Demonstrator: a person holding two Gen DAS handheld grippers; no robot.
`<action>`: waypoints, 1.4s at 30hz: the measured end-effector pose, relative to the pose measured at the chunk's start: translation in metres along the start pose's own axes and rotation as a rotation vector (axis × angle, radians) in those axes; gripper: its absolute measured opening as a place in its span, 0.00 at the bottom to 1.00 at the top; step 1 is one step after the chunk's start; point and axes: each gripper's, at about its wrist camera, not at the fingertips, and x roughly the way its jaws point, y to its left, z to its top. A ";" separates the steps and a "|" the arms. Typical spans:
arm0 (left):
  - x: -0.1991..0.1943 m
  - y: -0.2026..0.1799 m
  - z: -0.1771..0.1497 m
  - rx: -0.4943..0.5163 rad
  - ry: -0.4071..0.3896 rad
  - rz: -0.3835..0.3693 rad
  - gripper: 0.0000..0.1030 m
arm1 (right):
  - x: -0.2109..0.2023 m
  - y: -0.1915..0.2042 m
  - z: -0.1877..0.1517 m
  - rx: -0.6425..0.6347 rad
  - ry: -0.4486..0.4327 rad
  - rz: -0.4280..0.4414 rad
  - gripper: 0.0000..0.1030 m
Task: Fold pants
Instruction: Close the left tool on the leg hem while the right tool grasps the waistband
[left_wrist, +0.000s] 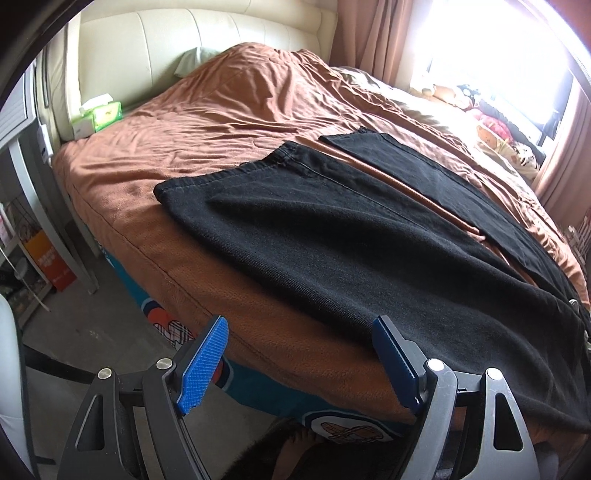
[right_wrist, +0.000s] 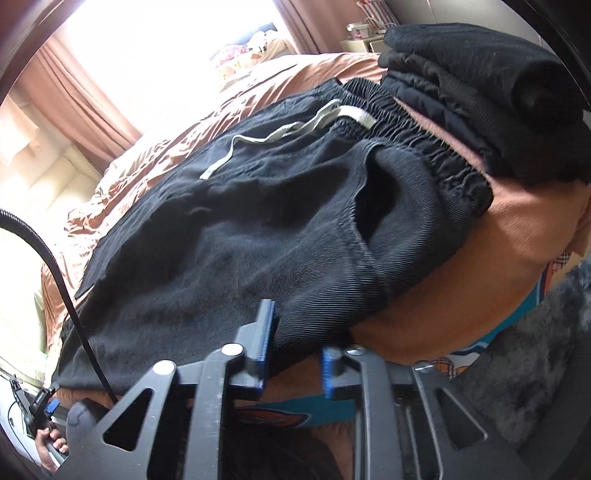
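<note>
Black pants (left_wrist: 332, 236) lie spread flat on a bed with a rust-brown cover (left_wrist: 221, 122), two legs reaching away from me. In the right wrist view the pants (right_wrist: 240, 229) show an elastic waistband (right_wrist: 413, 136) and a pale drawstring (right_wrist: 288, 129). My left gripper (left_wrist: 299, 332) is open at the bed's near edge, its right finger beside the pants' near edge, holding nothing. My right gripper (right_wrist: 299, 350) has its jaws apart at the pants' near hem, with the cloth edge lying between or just over the blue pads (right_wrist: 267, 332); no grip is seen.
A stack of folded black clothes (right_wrist: 491, 103) sits on the bed past the waistband. A tissue pack (left_wrist: 98, 116) lies by the cream headboard (left_wrist: 192, 40). Curtains and a bright window (left_wrist: 498, 55) stand at the far side. A shelf (left_wrist: 22, 236) stands left of the bed.
</note>
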 end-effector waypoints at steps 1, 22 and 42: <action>0.000 0.002 0.001 -0.007 -0.004 -0.001 0.78 | -0.004 0.000 0.000 -0.004 -0.014 0.004 0.13; 0.028 0.062 0.034 -0.259 0.009 -0.170 0.68 | -0.014 0.004 -0.004 -0.010 -0.019 -0.038 0.11; 0.064 0.090 0.056 -0.370 0.046 -0.148 0.10 | 0.015 -0.062 0.005 0.293 -0.006 0.025 0.46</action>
